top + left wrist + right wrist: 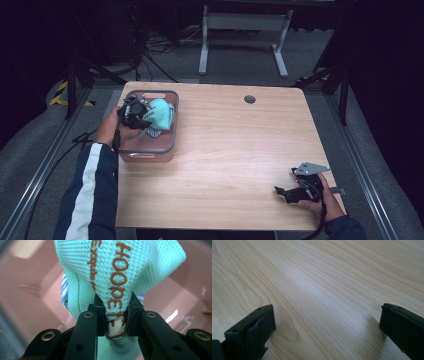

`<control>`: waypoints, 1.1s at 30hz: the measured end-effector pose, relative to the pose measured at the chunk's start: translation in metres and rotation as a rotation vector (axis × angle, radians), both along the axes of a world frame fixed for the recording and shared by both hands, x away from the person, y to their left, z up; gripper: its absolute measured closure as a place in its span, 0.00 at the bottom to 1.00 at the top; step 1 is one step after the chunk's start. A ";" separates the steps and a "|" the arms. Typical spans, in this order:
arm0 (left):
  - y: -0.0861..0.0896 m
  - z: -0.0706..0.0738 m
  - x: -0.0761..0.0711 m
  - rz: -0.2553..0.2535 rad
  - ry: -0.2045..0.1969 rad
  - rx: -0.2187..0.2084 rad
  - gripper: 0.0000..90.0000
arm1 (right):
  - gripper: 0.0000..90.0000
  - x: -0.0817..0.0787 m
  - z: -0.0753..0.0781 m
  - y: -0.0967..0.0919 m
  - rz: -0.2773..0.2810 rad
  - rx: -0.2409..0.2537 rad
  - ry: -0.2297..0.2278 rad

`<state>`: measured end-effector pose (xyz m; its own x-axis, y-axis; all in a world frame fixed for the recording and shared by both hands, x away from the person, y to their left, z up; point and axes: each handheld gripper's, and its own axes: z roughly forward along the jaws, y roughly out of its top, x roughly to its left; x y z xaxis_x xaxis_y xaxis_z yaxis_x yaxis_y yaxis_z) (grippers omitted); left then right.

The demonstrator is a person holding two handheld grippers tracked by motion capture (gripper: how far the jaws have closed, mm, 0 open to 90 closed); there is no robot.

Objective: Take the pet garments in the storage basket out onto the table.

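Note:
A mint-green knitted cloth (pixel 117 267) with orange lettering hangs bunched above a pink bin (pixel 167 142) at the table's far left. My left gripper (pixel 117 312) is shut on a fold of it, both pads pressing the fabric. From above, the left gripper (pixel 141 117) sits over the bin with the green cloth (pixel 162 112) beside it. A blue-and-white striped cloth (pixel 64 290) lies under the green one inside the bin. My right gripper (pixel 280 192) rests near the table's front right corner. Its jaws stand wide apart over bare wood (pixel 324 290) with nothing between them.
The wooden table (pixel 235 150) has a round cable hole (pixel 250 99) near its far edge. A white desk frame (pixel 240 30) stands on the floor behind, with cables at the back left. Dark rails run along both sides of the table.

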<state>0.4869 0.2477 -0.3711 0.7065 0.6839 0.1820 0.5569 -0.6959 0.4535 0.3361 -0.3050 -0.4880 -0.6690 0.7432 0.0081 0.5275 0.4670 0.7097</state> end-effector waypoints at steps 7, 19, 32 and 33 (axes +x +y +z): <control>0.025 0.017 -0.023 0.044 -0.132 -0.175 0.85 | 0.01 0.000 0.000 0.000 0.000 0.000 0.000; 0.031 0.045 -0.063 0.045 -0.304 -0.340 0.85 | 0.01 0.000 0.000 0.000 -0.001 0.000 0.000; -0.004 0.065 -0.094 -0.098 -0.368 -0.348 0.85 | 0.01 0.000 0.000 0.000 -0.001 0.000 0.000; -0.008 0.066 -0.095 -0.109 -0.367 -0.350 0.85 | 0.01 0.000 0.000 0.000 -0.001 0.000 0.000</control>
<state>0.3916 0.2393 -0.3050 0.7097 0.6742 0.2047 0.2504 -0.5129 0.8211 0.3361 -0.3050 -0.4881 -0.6685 0.7437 0.0081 0.5277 0.4666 0.7098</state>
